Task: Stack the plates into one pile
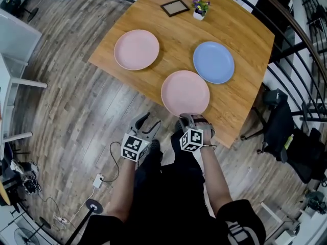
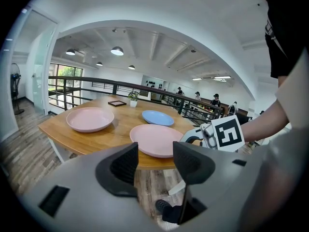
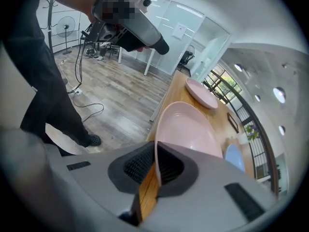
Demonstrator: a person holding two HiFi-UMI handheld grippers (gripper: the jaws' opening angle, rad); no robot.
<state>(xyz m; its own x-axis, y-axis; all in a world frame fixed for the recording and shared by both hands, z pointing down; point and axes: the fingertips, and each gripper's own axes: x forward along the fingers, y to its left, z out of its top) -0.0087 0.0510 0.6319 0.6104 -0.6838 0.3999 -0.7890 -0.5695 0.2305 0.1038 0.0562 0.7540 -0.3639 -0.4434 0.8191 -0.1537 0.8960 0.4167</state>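
Three plates lie on the wooden table (image 1: pixel 153 75): a pink plate (image 1: pixel 136 49) at the left, a blue plate (image 1: pixel 213 62) at the right, and a second pink plate (image 1: pixel 185 93) by the near edge. My right gripper (image 1: pixel 187 117) is shut on the near rim of that second pink plate (image 3: pixel 186 129), whose rim runs between the pads (image 3: pixel 155 166). The left gripper (image 1: pixel 145 126) hangs open over the floor, just short of the table edge, with nothing between its jaws (image 2: pixel 155 166). From the left gripper view the near pink plate (image 2: pixel 157 139) lies straight ahead.
A dark picture frame (image 1: pixel 175 7) and a small flower pot (image 1: pixel 200 9) stand at the table's far side. A black chair (image 1: pixel 278 121) and a railing (image 1: pixel 301 45) are on the right. Cables and a plug strip (image 1: pixel 98 180) lie on the floor at left.
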